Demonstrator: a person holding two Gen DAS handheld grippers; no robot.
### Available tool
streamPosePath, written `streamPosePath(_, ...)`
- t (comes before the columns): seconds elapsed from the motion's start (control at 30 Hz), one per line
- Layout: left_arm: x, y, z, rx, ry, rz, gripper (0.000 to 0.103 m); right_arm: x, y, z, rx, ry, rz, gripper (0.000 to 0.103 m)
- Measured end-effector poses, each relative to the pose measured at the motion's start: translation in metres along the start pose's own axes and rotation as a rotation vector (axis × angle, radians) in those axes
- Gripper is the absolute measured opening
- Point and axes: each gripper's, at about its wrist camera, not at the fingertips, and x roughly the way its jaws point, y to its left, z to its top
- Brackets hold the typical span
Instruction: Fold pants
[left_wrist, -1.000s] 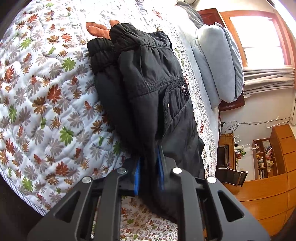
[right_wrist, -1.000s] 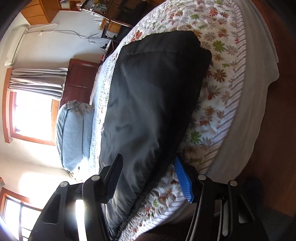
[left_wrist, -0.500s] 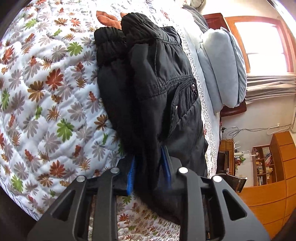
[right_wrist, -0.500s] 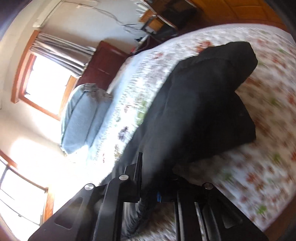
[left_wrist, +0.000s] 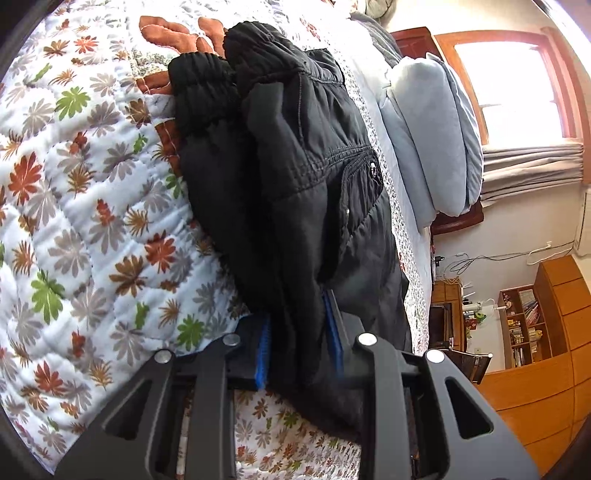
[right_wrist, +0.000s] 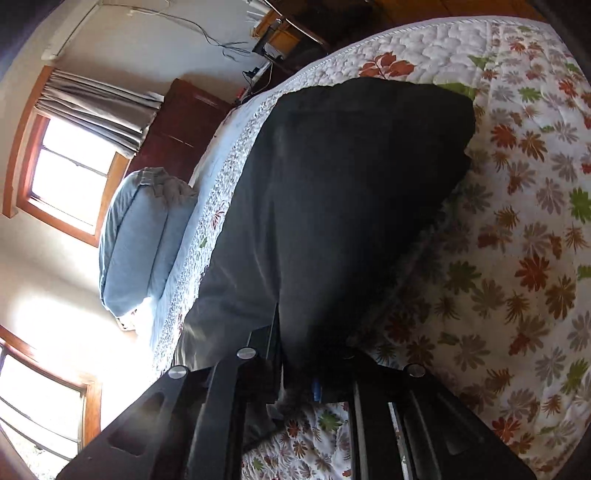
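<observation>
Black padded pants (left_wrist: 295, 177) lie folded on a floral quilt (left_wrist: 85, 229), elastic cuffs and waistband at the far end, a pocket snap on top. My left gripper (left_wrist: 299, 328) is shut on the near edge of the pants, blue pads pressing the fabric from both sides. In the right wrist view the same pants (right_wrist: 340, 192) lie as a broad dark slab on the quilt (right_wrist: 517, 258). My right gripper (right_wrist: 295, 354) is shut on their near edge and lifts it slightly; the fabric hides most of the pads.
A folded light blue duvet (left_wrist: 432, 140) lies by the window side of the bed, also in the right wrist view (right_wrist: 140, 236). A dark wooden headboard (right_wrist: 184, 122), wooden cabinets (left_wrist: 546, 354) and a desk stand beyond the bed.
My right gripper went from open around the pants edge to shut on it and swung its view over the quilt. My left gripper stayed shut and moved a little forward.
</observation>
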Motion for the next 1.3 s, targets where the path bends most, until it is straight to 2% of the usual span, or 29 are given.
streamPosePath(0.17, 0.004, -0.010, 0.006, 0.025, 0.010, 0.019, 0.030, -0.001, 0.002, 0.003, -0.006, 0.019, -0.009, 0.022)
streamPosePath(0.2, 0.004, -0.012, 0.007, 0.033, 0.013, 0.025, 0.034, 0.002, 0.005, 0.002, 0.003, 0.021, 0.001, 0.026)
streamPosePath(0.23, 0.005, -0.015, 0.007, 0.041, 0.018, 0.026, 0.040, 0.002, 0.003, 0.003, 0.016, 0.017, 0.011, 0.037)
streamPosePath(0.27, 0.005, -0.018, 0.007, 0.051, 0.020, 0.022, 0.044, 0.000, 0.004, 0.004, 0.031, 0.010, 0.017, 0.038)
streamPosePath(0.33, 0.005, -0.025, 0.007, 0.074, 0.023, 0.019, 0.059, -0.004, -0.002, 0.003, 0.071, -0.005, 0.025, 0.038)
streamPosePath(0.37, 0.005, -0.028, 0.007, 0.087, 0.024, 0.026, 0.061, -0.005, -0.003, 0.003, 0.095, -0.018, 0.036, 0.039)
streamPosePath(0.43, 0.004, -0.033, 0.006, 0.101, 0.025, 0.039, 0.073, -0.008, -0.011, 0.002, 0.143, -0.037, 0.049, 0.039)
streamPosePath(0.6, -0.001, -0.038, 0.003, 0.115, 0.019, 0.074, 0.086, -0.017, -0.024, 0.001, 0.195, -0.064, 0.055, 0.038)
streamPosePath(0.8, -0.010, -0.035, 0.000, 0.114, 0.007, 0.100, 0.088, -0.029, -0.048, -0.005, 0.247, -0.098, 0.099, 0.032)
streamPosePath(0.93, -0.013, -0.032, -0.001, 0.118, 0.006, 0.101, 0.088, -0.043, -0.056, -0.012, 0.217, -0.113, 0.101, 0.022)
streamPosePath(1.13, -0.010, -0.033, -0.002, 0.116, 0.001, 0.112, 0.090, -0.054, -0.021, -0.014, 0.045, -0.160, 0.004, 0.016)
streamPosePath(1.3, -0.008, -0.039, -0.004, 0.135, 0.001, 0.131, 0.091, -0.073, 0.026, -0.021, -0.109, -0.225, 0.016, 0.015)
